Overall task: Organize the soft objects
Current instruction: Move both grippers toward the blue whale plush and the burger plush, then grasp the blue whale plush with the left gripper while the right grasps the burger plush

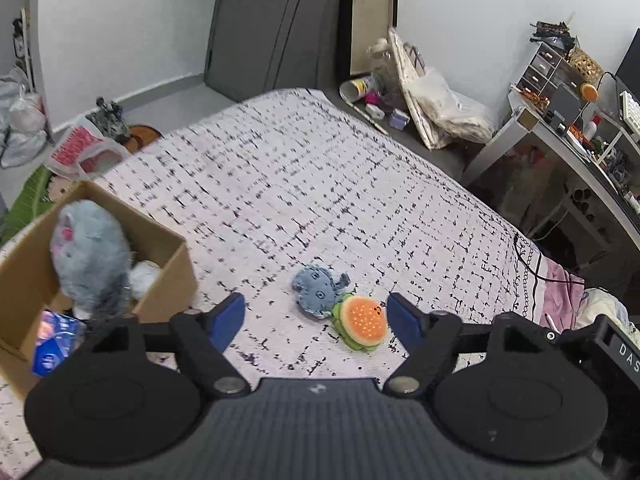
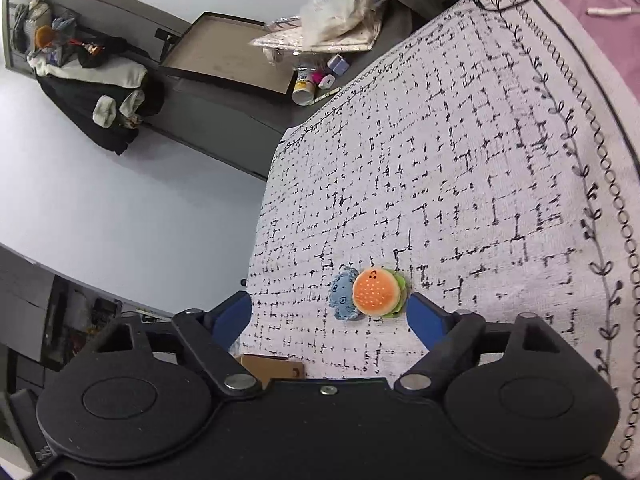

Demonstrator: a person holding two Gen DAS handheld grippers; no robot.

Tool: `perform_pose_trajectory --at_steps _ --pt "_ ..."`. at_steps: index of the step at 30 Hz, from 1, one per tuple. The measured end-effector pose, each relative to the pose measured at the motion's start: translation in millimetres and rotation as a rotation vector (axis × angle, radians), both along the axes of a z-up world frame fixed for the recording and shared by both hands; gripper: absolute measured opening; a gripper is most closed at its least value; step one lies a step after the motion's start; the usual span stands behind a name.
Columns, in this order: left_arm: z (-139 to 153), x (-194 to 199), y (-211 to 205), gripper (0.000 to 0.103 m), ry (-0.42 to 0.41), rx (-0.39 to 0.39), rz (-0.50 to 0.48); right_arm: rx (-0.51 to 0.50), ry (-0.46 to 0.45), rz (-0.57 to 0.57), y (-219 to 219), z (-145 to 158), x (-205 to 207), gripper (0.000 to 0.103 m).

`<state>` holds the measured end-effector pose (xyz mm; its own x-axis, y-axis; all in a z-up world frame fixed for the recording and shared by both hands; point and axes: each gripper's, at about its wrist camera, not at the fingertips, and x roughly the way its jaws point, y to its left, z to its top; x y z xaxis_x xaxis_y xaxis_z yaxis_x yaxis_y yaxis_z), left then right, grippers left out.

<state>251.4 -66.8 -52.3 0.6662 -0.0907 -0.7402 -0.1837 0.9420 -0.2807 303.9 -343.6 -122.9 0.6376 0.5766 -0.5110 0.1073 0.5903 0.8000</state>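
Note:
A small burger plush (image 1: 361, 321) and a small blue plush (image 1: 318, 290) lie touching each other on the patterned bedspread (image 1: 304, 184). Both show in the right wrist view, burger (image 2: 377, 292) and blue plush (image 2: 342, 297). A cardboard box (image 1: 166, 276) at the left holds a grey furry plush (image 1: 88, 260), a white soft item and a blue packet (image 1: 56, 344). My left gripper (image 1: 316, 316) is open and empty, above the two plushes. My right gripper (image 2: 330, 314) is open and empty, hovering over the same pair.
A desk (image 1: 568, 136) with drawers and clutter stands right of the bed. Bags and bottles (image 1: 400, 92) sit past the bed's far edge. A pink cloth (image 2: 580, 0) lies at the bedspread's edge. Plastic bags (image 1: 80, 152) lie on the floor at the left.

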Motion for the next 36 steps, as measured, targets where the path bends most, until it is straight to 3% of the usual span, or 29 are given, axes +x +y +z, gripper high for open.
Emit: perform_pose_trajectory --at_steps 8,17,21,29,36 --pt "-31 33 6 0.063 0.059 -0.050 -0.006 -0.004 0.053 0.017 21 -19 20 0.063" --pt "-66 74 13 0.052 0.129 -0.104 -0.017 -0.011 0.153 0.005 38 -49 39 0.055" --pt "-85 92 15 0.045 0.173 -0.126 -0.014 -0.021 0.190 -0.006 43 -62 48 0.054" --pt "-116 126 14 0.043 0.241 -0.139 -0.025 -0.023 0.263 -0.023 53 -89 68 0.054" --pt "-131 142 10 0.040 0.260 -0.134 -0.029 -0.014 0.254 -0.010 60 -96 77 0.051"
